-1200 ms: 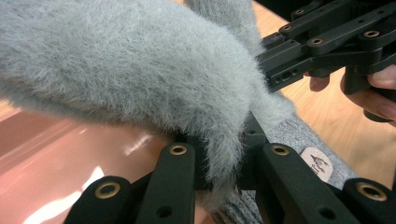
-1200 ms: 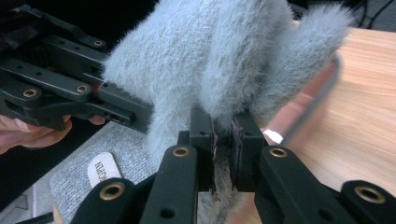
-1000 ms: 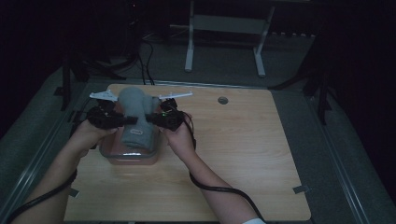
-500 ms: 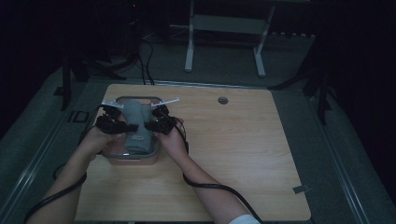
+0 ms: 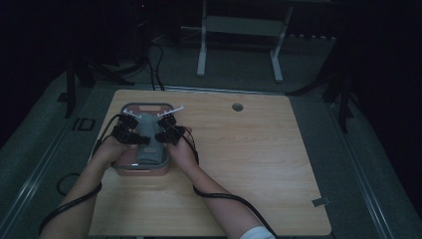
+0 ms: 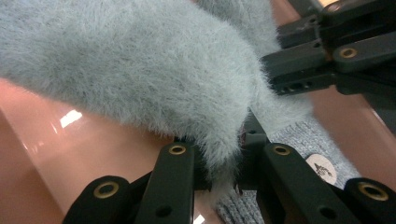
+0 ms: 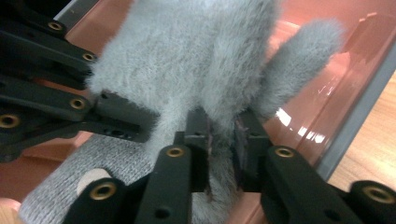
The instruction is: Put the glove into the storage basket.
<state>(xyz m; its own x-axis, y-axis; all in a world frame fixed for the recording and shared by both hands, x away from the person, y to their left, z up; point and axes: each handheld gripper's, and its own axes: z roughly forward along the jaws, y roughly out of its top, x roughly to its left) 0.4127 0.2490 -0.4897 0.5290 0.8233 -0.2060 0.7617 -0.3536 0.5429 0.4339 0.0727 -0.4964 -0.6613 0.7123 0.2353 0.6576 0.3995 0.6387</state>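
Note:
A fluffy grey mitten (image 5: 147, 130) hangs low inside a pink tray with a grey rim (image 5: 149, 105) at the table's left. My left gripper (image 6: 223, 175) is shut on the mitten's (image 6: 140, 70) lower edge. From the other side my right gripper (image 7: 223, 144) pinches the mitten (image 7: 196, 56); its jaws have just been opening a little, with fur still pressed between the pads. Both grippers (image 5: 139, 138) (image 5: 158, 135) face each other across the mitten. A grey knit piece with a round label (image 6: 299, 140) lies on the tray floor beneath; whether it belongs to the same mitten is unclear.
The tray's glossy wall (image 7: 327, 93) rises close beside my right gripper, with the wooden tabletop (image 7: 373, 130) beyond it. A round cable hole (image 5: 237, 106) sits at the table's back. Cables trail from both grippers over the front edge.
Both hands have come down and moved away from me with the mitten, which has sunk from above the tray into it.

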